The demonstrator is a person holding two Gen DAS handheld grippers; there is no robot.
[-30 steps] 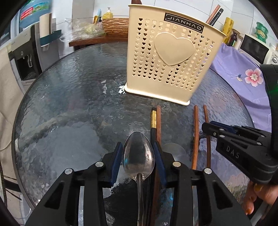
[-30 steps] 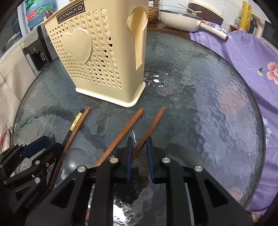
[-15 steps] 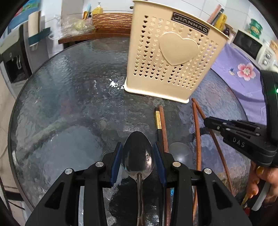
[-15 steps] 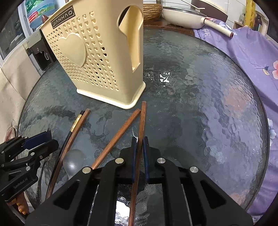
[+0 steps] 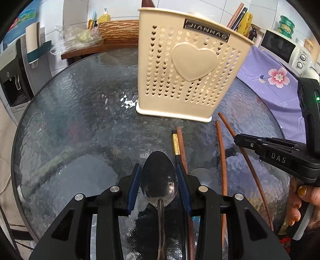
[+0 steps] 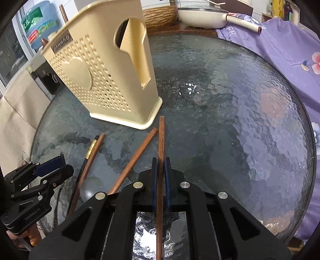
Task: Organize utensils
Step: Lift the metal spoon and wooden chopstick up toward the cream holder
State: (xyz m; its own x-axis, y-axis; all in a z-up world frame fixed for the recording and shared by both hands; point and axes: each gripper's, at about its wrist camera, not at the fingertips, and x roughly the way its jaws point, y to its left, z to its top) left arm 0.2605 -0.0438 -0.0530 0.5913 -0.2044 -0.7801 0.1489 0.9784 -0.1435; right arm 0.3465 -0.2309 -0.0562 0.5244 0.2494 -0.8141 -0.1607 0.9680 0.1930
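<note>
A cream perforated utensil holder (image 5: 190, 72) with a heart stands on the round glass table (image 5: 80, 112); it also shows in the right wrist view (image 6: 104, 80). My left gripper (image 5: 159, 176) is shut on a metal spoon (image 5: 159, 180), held above the table. My right gripper (image 6: 161, 168) is shut on a brown wooden chopstick (image 6: 161, 144), lifted and pointing forward just right of the holder. A second brown chopstick (image 6: 134, 160) and a black-and-brown pair (image 6: 90, 160) lie on the glass in front of the holder. Another spoon bowl (image 5: 202, 174) lies under them.
A purple flowered cloth (image 6: 280, 52) covers the right side. A white pan (image 6: 204, 18) and wicker basket (image 5: 118, 30) sit behind the table. A microwave (image 5: 286, 48) is at far right, a water dispenser (image 5: 12, 76) at left.
My right gripper closed on one chopstick and lifted it, swinging it straight ahead. My left gripper rose slightly with the spoon, moving nearer the holder.
</note>
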